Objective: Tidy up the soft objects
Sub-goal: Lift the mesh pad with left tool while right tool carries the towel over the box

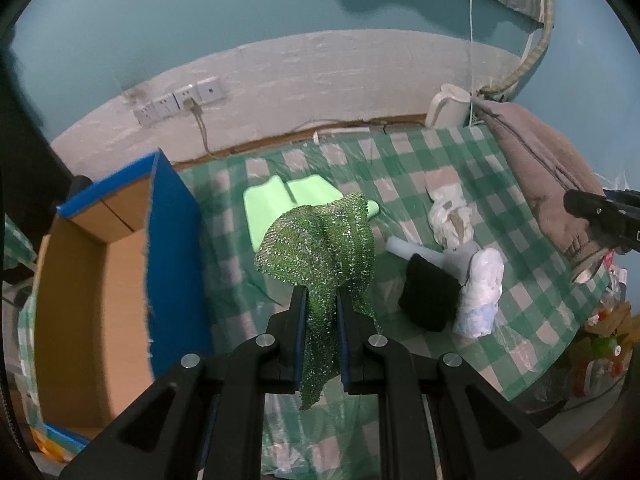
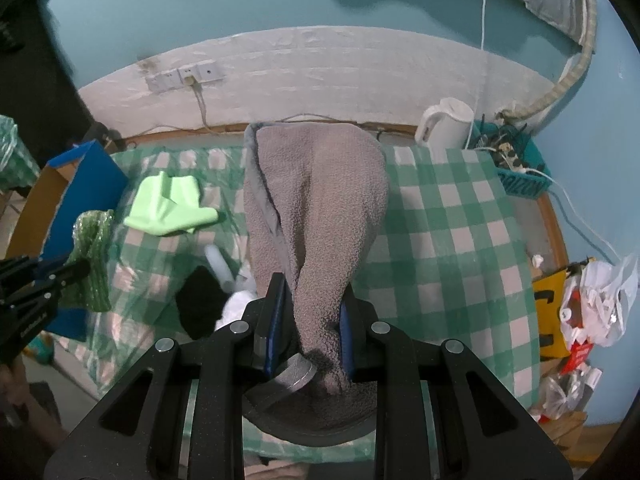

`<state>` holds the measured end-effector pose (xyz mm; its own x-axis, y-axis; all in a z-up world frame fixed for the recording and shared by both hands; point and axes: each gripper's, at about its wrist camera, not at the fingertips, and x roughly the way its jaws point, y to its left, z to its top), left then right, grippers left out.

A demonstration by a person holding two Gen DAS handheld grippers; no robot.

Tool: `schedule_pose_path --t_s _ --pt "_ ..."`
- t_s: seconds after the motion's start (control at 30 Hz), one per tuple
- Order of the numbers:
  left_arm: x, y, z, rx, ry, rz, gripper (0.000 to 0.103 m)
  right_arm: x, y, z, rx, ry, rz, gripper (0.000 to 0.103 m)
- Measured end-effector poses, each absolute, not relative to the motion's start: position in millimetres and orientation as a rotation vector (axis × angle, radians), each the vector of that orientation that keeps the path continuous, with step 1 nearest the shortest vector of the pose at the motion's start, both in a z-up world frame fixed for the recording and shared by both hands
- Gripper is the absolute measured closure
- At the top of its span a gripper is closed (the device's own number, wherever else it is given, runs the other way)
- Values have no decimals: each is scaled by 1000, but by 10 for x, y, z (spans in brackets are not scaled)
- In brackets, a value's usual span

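Note:
My left gripper (image 1: 322, 296) is shut on a sparkly green mesh cloth (image 1: 320, 248) and holds it above the checked tablecloth (image 1: 520, 300), just right of the cardboard box (image 1: 100, 264) with blue flaps. The cloth and left gripper also show in the right wrist view (image 2: 94, 256). My right gripper (image 2: 312, 300) is shut on a grey-brown fleece cloth (image 2: 320, 192) that hangs draped in front of it; it appears in the left wrist view (image 1: 548, 184) at the right. On the table lie a light green cloth (image 1: 280, 200), a black soft item (image 1: 430, 298) and white bundles (image 1: 480, 292).
A white kettle (image 2: 444, 124) and a teal basket (image 2: 516, 172) with cables stand at the table's back right. Wall sockets (image 1: 180, 100) sit on the back wall. Plastic bags and packets (image 2: 592, 312) crowd the right of the table's edge.

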<state>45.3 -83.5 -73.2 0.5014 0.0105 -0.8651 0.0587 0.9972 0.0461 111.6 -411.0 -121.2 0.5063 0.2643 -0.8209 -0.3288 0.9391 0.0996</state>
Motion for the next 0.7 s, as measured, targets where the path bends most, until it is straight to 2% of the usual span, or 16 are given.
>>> schedule_pose_path --t_s 0.27,0.7 --pt "341 -674 -499 67 999 -6 89 1045 -3897 -1027 -81 943 409 80" --pt "193 -199 -417 15 983 58 89 999 -3351 -833 -119 916 504 80"
